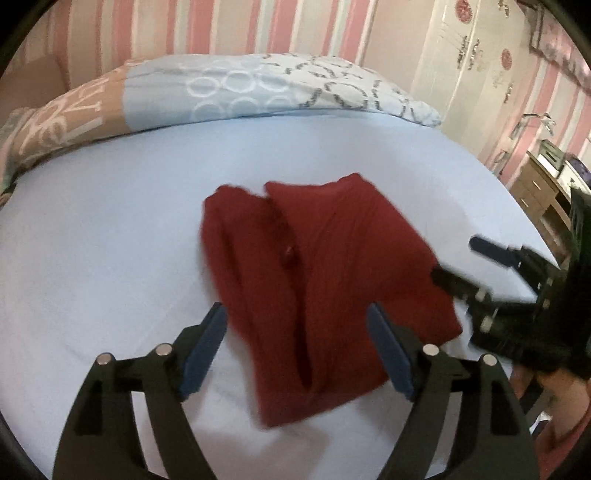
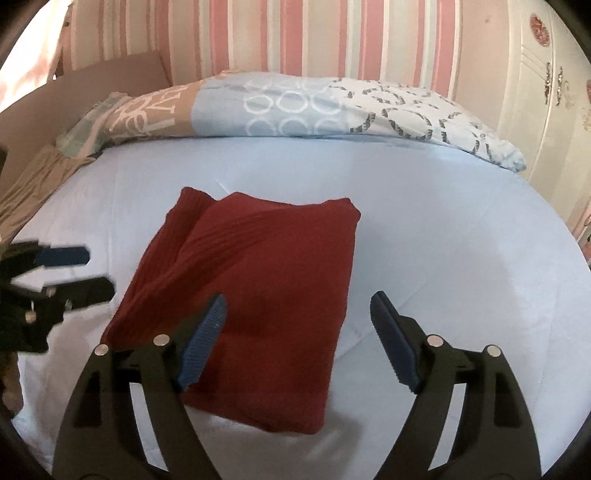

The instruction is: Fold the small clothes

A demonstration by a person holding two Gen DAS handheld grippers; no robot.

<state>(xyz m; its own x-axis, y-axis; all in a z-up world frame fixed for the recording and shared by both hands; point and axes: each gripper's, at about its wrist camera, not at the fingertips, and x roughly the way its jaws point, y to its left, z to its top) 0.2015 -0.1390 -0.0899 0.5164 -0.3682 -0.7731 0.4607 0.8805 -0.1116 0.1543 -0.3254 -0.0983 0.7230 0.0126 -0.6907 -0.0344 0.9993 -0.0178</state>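
Your left gripper (image 1: 297, 314) hangs just above the near edge of the dark red ribbed knit garment (image 1: 314, 280), its 2 blue-padded fingers (image 1: 205, 350) spread wide with nothing pressed between them. The cloth shows in the gap, but the pads do not bear on it. In the right wrist view the same gripper (image 2: 98, 271) sits at the left edge, just beside the garment's left side, and is blurred.

Your right gripper (image 2: 297, 308) is likewise spread wide and clamps nothing. Its left finger (image 2: 203, 343) lies over the garment's near right part, while its right finger (image 2: 393, 343) stands over bare sheet. From the left wrist view this gripper (image 1: 456, 258) reaches in from the right, one dark tip at the garment's right edge; whether it touches the cloth you cannot tell.

The red garment (image 2: 251, 277) lies folded on the pale blue bed sheet (image 1: 110, 240), near the middle of the bed. In the left wrist view 2 long folded panels run side by side with a seam between them. In the right wrist view it reads as a rough rectangle, an under layer peeking out at its far left corner.

Behind it, along the far side of the bed, lies a patterned blue, white and tan duvet (image 2: 288, 107) against a pink-and-cream striped wall (image 2: 295, 33). A white wardrobe (image 1: 461, 55) stands to the right.
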